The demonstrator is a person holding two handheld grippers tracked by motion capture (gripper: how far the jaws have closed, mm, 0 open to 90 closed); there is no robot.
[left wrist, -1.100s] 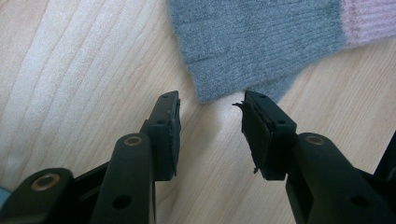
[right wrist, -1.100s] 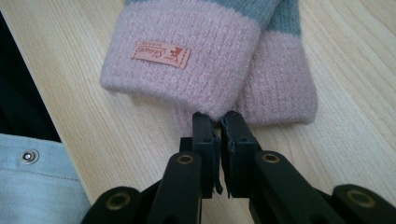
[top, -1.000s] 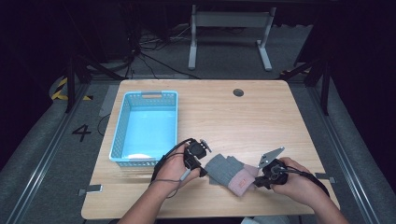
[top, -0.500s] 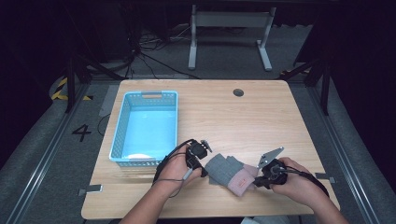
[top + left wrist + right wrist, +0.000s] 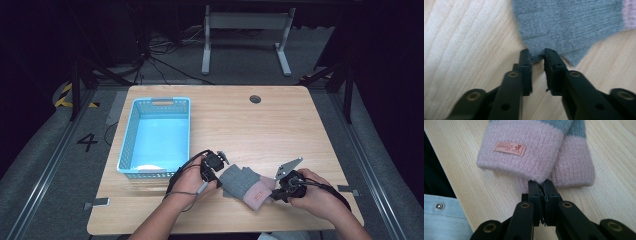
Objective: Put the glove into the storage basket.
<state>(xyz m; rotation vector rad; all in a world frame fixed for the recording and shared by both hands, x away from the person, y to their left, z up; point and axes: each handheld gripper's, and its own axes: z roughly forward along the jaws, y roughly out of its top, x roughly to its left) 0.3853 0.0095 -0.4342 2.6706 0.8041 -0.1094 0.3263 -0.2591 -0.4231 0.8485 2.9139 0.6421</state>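
Grey and pink socks (image 5: pixel 246 184) lie near the table's (image 5: pixel 280 130) front edge, between both grippers. Left gripper (image 5: pixel 537 53), jaws just closing, nips the grey edge. Right gripper (image 5: pixel 540 185) is pinched tight on a pink cuff. Blue basket (image 5: pixel 131 136) sits just left, clear of them

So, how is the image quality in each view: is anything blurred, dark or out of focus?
High view: the table is evenly lit and fairly sharp, while the floor and background fall into darkness. Left gripper view: soft overall, the grey knit and wood grain are blurred. Right gripper view: sharper, the pink cuff and its label show clear texture, though the writing stays hard to read.
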